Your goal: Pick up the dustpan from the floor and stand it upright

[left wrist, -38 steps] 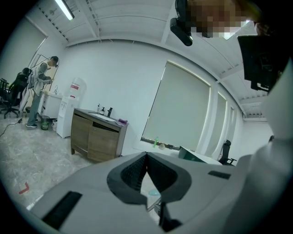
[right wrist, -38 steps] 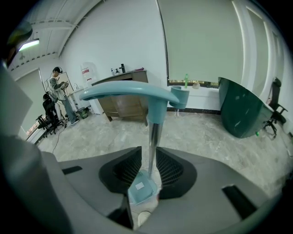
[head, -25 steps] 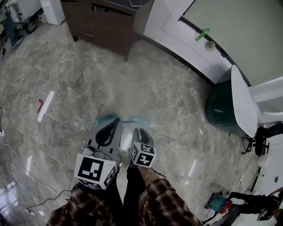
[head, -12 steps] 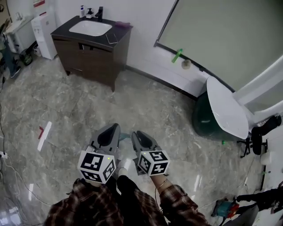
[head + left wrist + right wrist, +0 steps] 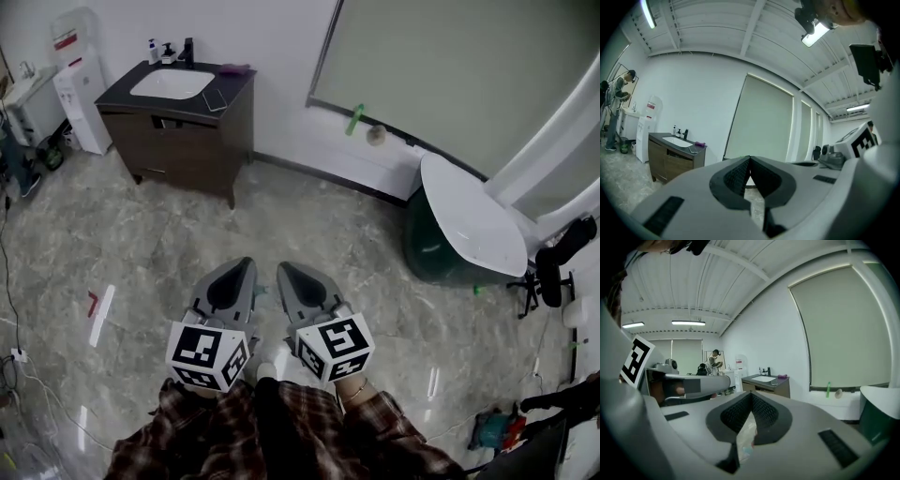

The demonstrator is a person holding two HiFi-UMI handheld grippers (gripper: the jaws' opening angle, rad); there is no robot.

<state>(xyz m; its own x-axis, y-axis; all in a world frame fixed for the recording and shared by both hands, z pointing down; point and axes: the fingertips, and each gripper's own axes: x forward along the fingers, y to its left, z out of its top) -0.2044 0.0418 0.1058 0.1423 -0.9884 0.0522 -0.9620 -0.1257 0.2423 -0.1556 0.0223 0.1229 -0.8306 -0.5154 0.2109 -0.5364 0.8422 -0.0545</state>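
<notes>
Floor on our side of the sink cabinet (image 5: 178, 122): dustpan (image 5: 260, 292), only a teal sliver between our two grippers.
Dustpan heading: long axis and facing hidden; we cannot tell lying from standing.
Dustpan handling: we judge light, stiff plastic; best taken by the handle.
Left gripper (image 5: 246, 265): fingers together, empty, level.
Right gripper (image 5: 283, 270): fingers just closed tip to tip, nothing between.
</notes>
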